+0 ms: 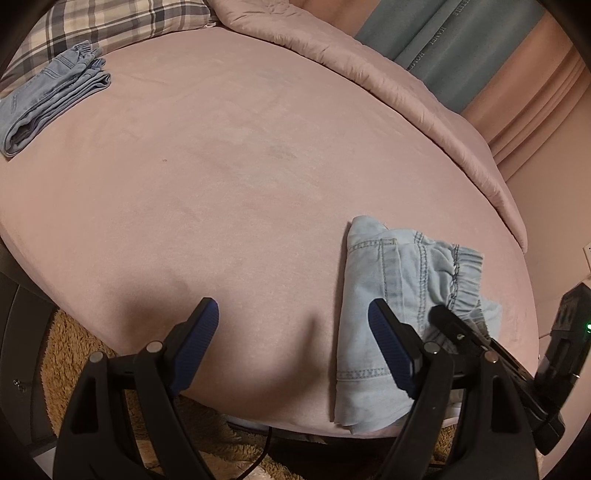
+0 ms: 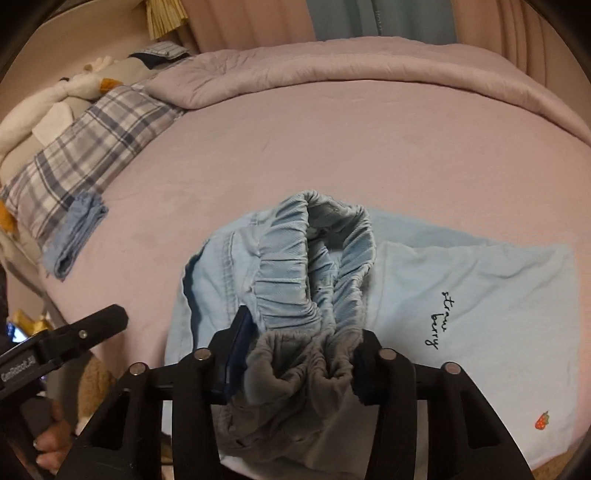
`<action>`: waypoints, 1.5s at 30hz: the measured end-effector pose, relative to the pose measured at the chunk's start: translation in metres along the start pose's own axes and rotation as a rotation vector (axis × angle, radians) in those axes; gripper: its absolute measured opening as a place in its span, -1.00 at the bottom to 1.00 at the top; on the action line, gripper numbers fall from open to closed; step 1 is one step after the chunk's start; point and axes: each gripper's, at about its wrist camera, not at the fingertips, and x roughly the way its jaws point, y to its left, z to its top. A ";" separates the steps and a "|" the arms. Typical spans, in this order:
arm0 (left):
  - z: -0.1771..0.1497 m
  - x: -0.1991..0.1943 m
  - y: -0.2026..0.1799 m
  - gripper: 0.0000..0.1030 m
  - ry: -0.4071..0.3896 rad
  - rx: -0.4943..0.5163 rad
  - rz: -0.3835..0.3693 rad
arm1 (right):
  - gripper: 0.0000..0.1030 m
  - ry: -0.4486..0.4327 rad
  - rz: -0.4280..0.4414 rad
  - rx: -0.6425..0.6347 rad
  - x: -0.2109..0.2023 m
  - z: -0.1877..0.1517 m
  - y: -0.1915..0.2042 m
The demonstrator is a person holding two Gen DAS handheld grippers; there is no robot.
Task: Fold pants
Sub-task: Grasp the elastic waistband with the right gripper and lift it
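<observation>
Light blue pants lie partly folded at the near right edge of the pink bed. In the right wrist view the pants show black lettering and a small strawberry mark. My right gripper is shut on the gathered elastic waistband and holds it bunched above the cloth; it also shows in the left wrist view. My left gripper is open and empty just left of the pants, over the bed's near edge; one of its fingers shows in the right wrist view.
Darker blue folded jeans lie at the far left by a plaid pillow; they also show in the right wrist view. A pink quilt is bunched along the far side. A tan shaggy rug lies below the bed edge.
</observation>
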 end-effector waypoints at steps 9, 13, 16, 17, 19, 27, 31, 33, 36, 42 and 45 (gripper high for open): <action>0.000 -0.003 -0.008 0.61 0.003 0.022 -0.016 | -0.41 -0.162 0.046 -0.027 -0.059 0.009 -0.004; 0.002 -0.003 -0.020 0.61 0.001 0.047 -0.032 | -0.42 -0.236 0.032 0.017 -0.083 0.014 -0.021; 0.002 0.000 -0.032 0.61 0.016 0.077 -0.056 | -0.42 -0.270 0.010 0.067 -0.097 0.013 -0.040; 0.003 0.001 -0.037 0.61 0.022 0.087 -0.064 | -0.42 -0.277 0.001 0.082 -0.099 0.013 -0.047; 0.003 0.004 -0.046 0.61 0.030 0.109 -0.089 | -0.42 -0.289 -0.026 0.124 -0.105 0.009 -0.064; 0.007 0.035 -0.092 0.40 0.100 0.183 -0.240 | -0.43 -0.259 -0.111 0.292 -0.102 -0.016 -0.115; 0.005 0.063 -0.113 0.14 0.177 0.217 -0.296 | -0.43 -0.210 -0.137 0.362 -0.088 -0.029 -0.135; 0.000 0.079 -0.123 0.04 0.219 0.242 -0.281 | -0.43 -0.190 -0.150 0.391 -0.082 -0.031 -0.144; -0.010 0.096 -0.131 0.03 0.273 0.271 -0.282 | -0.43 -0.158 -0.140 0.421 -0.077 -0.038 -0.158; -0.028 0.102 -0.129 0.06 0.303 0.286 -0.291 | -0.43 -0.134 -0.141 0.430 -0.070 -0.040 -0.160; -0.037 0.098 -0.124 0.06 0.306 0.291 -0.287 | -0.43 -0.129 -0.139 0.436 -0.071 -0.041 -0.161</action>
